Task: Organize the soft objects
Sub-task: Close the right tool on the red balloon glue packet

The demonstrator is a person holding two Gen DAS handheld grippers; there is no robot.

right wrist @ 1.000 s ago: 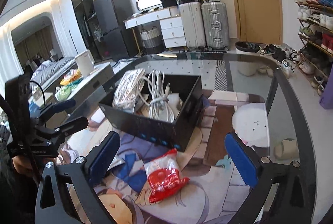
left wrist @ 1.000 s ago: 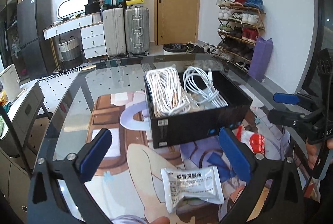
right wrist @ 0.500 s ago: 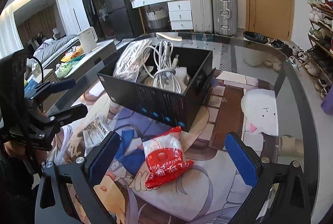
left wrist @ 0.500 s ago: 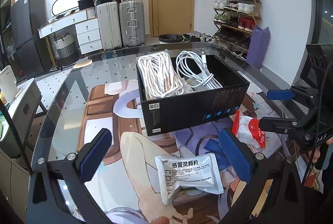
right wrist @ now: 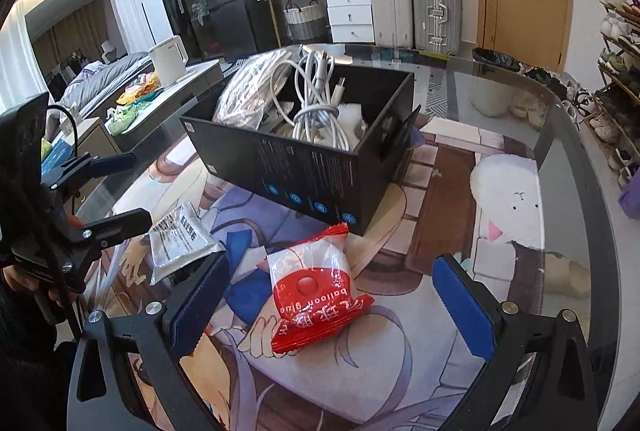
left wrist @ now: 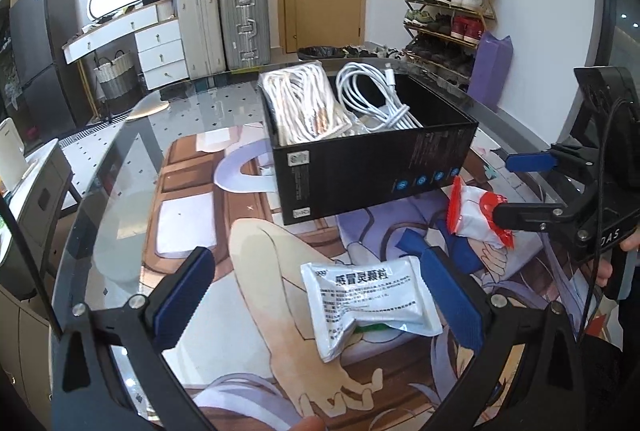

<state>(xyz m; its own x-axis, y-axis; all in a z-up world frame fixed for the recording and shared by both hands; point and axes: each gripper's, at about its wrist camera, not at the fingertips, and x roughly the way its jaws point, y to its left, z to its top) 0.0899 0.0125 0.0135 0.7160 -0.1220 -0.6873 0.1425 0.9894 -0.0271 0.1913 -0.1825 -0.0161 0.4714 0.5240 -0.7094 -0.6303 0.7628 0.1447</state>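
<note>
A silver medicine pouch point(left wrist: 370, 301) lies flat on the printed mat, between the spread blue pads of my left gripper point(left wrist: 316, 295), which is open above it. A red and white balloon-glue packet point(right wrist: 316, 291) lies between the pads of my right gripper point(right wrist: 332, 305), also open. Behind both stands a black box point(left wrist: 376, 167) holding a bagged white cable point(left wrist: 304, 107) and a coiled white cable point(left wrist: 376, 103). The same box point(right wrist: 312, 183) and pouch point(right wrist: 180, 239) appear in the right wrist view. The red packet point(left wrist: 476, 215) lies by the right gripper point(left wrist: 528, 187).
The round glass table point(left wrist: 120, 167) carries a printed cartoon mat point(right wrist: 508, 199). Suitcases point(left wrist: 224, 27), a white drawer unit and a door stand behind; a shoe rack point(left wrist: 444, 15) is at the right. A hand point(left wrist: 604, 271) holds the right gripper's handle.
Both grippers have come lower and closer to the table. The pouch now sits between the left pads and the red packet between the right pads. Nothing has been grasped.
</note>
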